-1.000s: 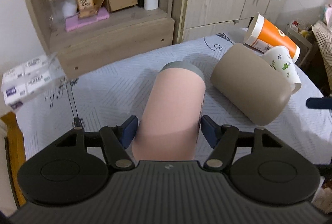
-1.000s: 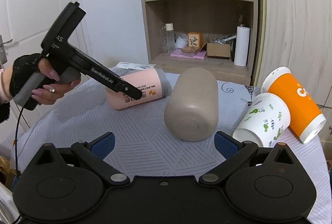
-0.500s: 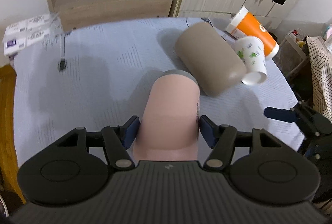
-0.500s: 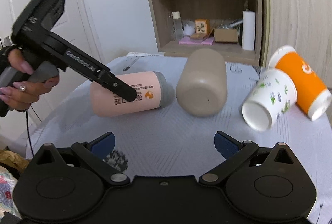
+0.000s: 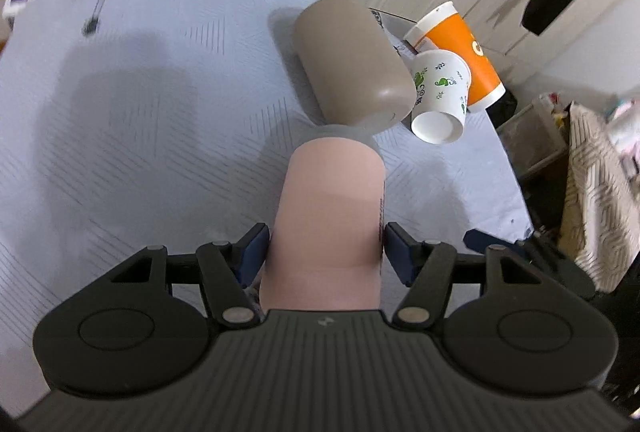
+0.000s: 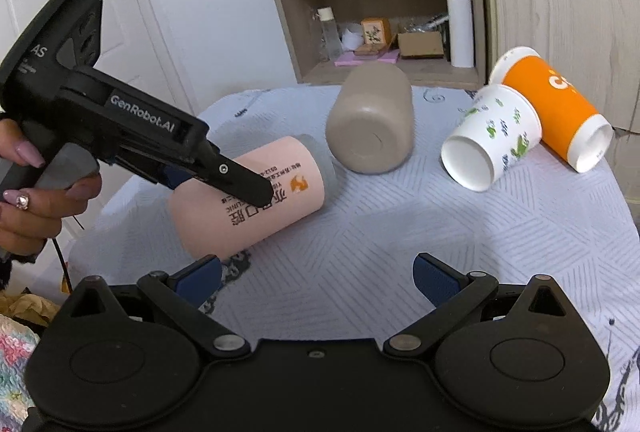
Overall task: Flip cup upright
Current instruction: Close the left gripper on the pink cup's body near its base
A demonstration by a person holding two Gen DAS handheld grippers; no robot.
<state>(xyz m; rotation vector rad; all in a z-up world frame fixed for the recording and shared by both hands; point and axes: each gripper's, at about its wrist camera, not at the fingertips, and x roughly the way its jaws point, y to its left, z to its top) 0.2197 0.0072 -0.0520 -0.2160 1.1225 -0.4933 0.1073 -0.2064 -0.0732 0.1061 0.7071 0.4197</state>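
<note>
Pink cup (image 6: 248,200) w/ grey lid end sits clamped across its body between the left gripper (image 5: 324,252) pads, tilted, lid end lower, above the pale quilted table cover (image 6: 400,232). Right gripper (image 6: 316,278) hangs wide open w/ nothing held, near the table's front edge. Behind, on their sides: taupe tumbler (image 6: 370,122), leaf-print paper cup (image 6: 492,142) touching orange cup (image 6: 556,108).
</note>
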